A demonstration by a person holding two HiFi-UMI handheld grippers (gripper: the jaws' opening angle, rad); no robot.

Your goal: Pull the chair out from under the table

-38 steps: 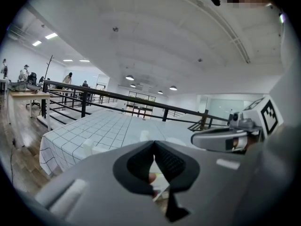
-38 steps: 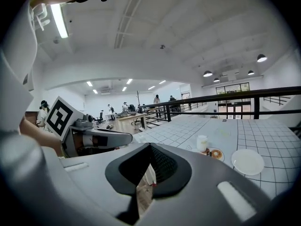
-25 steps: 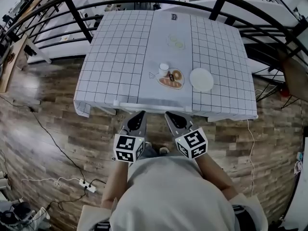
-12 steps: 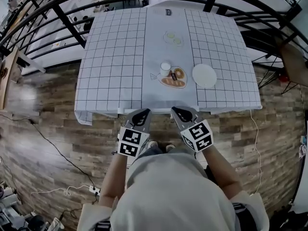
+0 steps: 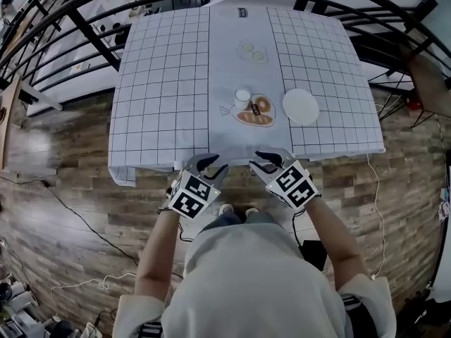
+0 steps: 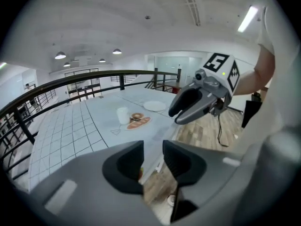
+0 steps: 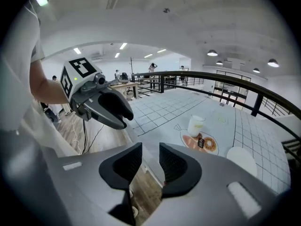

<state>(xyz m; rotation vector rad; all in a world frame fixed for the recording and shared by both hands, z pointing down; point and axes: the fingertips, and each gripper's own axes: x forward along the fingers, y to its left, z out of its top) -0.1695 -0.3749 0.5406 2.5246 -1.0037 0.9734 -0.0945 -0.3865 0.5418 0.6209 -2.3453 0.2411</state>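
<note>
The table (image 5: 162, 83) wears a white cloth with a black grid. The chair is hidden under it, and I cannot make it out in any view. My left gripper (image 5: 210, 165) and right gripper (image 5: 265, 160) hang side by side at the table's near edge, just above the cloth's hem. Both point down toward the edge with their jaws opening and nothing between them. In the left gripper view my own jaws (image 6: 153, 161) frame the cloth's edge and the floor, with the right gripper (image 6: 195, 106) beside them. The right gripper view shows its jaws (image 7: 150, 166) apart and the left gripper (image 7: 110, 108) nearby.
On the table stand a white cup (image 5: 242, 97), a plate with bread and a donut (image 5: 255, 113) and a white empty plate (image 5: 301, 107). A black railing (image 5: 91, 41) curves behind the table. Cables (image 5: 84, 217) lie on the wood floor at the left.
Both grippers have come down and closer to the table's near edge. Their jaws, shut in the earlier frames, now stand apart.
</note>
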